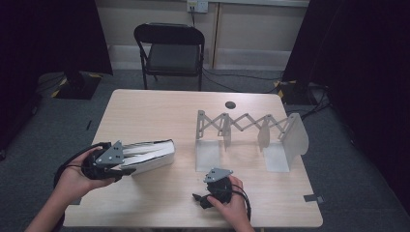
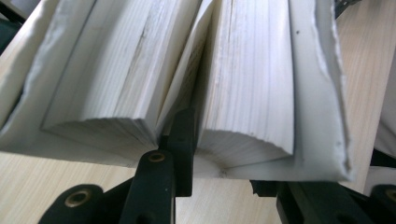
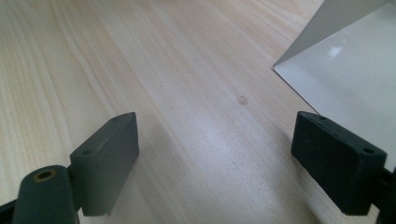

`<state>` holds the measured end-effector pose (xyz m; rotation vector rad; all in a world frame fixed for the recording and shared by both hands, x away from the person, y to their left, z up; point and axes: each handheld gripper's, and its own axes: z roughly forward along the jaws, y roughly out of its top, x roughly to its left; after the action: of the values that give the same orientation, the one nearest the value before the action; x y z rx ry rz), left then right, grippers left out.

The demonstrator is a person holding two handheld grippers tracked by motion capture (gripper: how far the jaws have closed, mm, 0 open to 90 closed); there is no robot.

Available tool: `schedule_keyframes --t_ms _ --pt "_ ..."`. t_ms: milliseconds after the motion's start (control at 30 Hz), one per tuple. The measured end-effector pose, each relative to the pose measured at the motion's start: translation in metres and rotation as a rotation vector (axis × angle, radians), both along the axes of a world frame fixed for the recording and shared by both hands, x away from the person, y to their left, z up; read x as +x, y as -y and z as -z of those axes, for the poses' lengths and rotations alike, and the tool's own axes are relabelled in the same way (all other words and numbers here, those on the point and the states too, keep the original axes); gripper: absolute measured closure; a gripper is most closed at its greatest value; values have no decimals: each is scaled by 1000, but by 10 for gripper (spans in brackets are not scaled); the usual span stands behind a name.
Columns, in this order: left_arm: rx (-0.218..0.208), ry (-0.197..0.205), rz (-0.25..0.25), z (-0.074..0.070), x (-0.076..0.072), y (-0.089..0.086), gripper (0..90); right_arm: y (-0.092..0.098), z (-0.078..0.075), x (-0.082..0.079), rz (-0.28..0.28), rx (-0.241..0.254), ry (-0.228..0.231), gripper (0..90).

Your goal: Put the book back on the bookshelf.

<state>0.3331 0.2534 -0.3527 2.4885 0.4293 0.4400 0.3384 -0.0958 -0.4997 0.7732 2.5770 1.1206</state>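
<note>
Left tool (image 1: 126, 164) grips white book (image 1: 150, 154) lying on table (image 1: 159, 111).

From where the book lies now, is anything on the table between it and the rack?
Nothing visible. The book, held at its near end by the left gripper, lies left of the rack with bare table between them. The right gripper rests nearer the front edge, below that path, jaws open.
</note>
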Motion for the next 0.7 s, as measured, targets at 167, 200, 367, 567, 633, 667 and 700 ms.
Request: schedule_keyframes --t_ms 167,200,367,567,633,667,700 --pt "36 -2 -1 -3 1 3 687 0 0 0 0 0 0 143" --pt "39 -8 1 -4 2 3 687 0 0 0 0 0 0 142" --pt "45 -24 19 -5 4 4 687 0 0 0 0 0 0 143" --pt "50 -30 58 -6 4 1 684 0 0 0 -2 2 -1 143" --pt "45 -38 63 -6 3 0 681 0 0 0 -2 2 -2 143" --pt "45 -38 63 -6 3 0 681 0 0 0 -2 2 -2 143" --pt "42 -49 67 -7 1 -2 681 0 0 0 -2 2 0 143"
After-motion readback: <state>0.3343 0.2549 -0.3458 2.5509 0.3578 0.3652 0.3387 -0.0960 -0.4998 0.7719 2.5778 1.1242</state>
